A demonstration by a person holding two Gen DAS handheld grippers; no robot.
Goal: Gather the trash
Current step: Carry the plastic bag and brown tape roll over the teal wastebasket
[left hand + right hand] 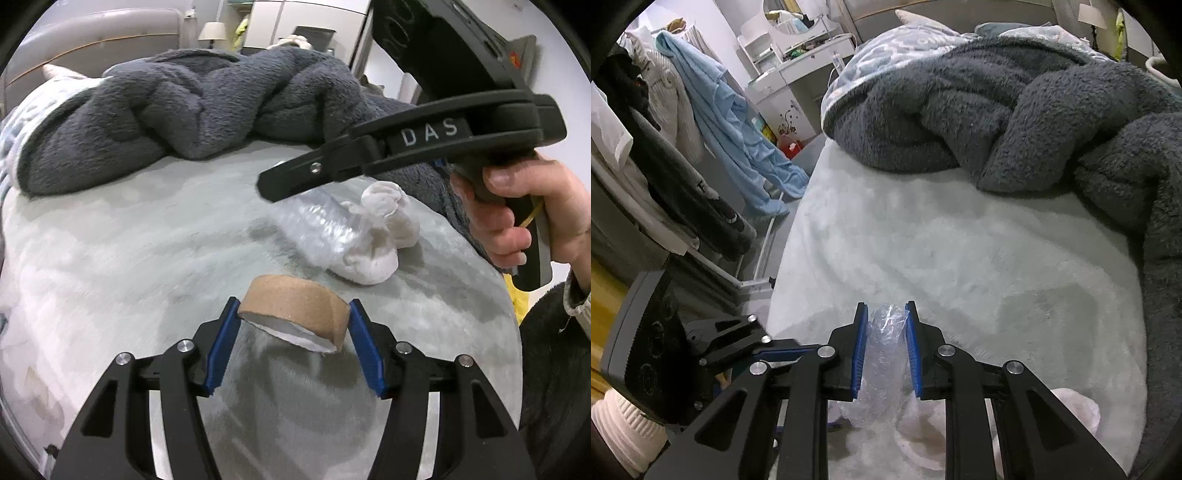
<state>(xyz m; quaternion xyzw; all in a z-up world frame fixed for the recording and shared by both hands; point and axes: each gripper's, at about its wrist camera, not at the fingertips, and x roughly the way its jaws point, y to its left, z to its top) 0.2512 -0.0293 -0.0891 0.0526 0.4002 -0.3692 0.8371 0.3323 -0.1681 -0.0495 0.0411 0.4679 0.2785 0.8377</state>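
My left gripper [293, 321] is shut on a brown cardboard tape roll [295, 312], held between its blue pads just above the pale grey bed cover [147, 258]. My right gripper [885, 343] is shut on a crumpled clear plastic wrap [882, 362], which hangs down between its pads. In the left wrist view the right gripper's black fingers [332, 166] reach over the same clear plastic [325, 225]. Two white balled socks [373, 236] lie beside the plastic on the bed; they show pale under the right gripper [1075, 406].
A heaped dark grey fleece blanket [184, 110] covers the far half of the bed [997, 110]. A clothes rack with hanging garments [683, 147] stands left of the bed. A white dresser [798, 74] is behind it.
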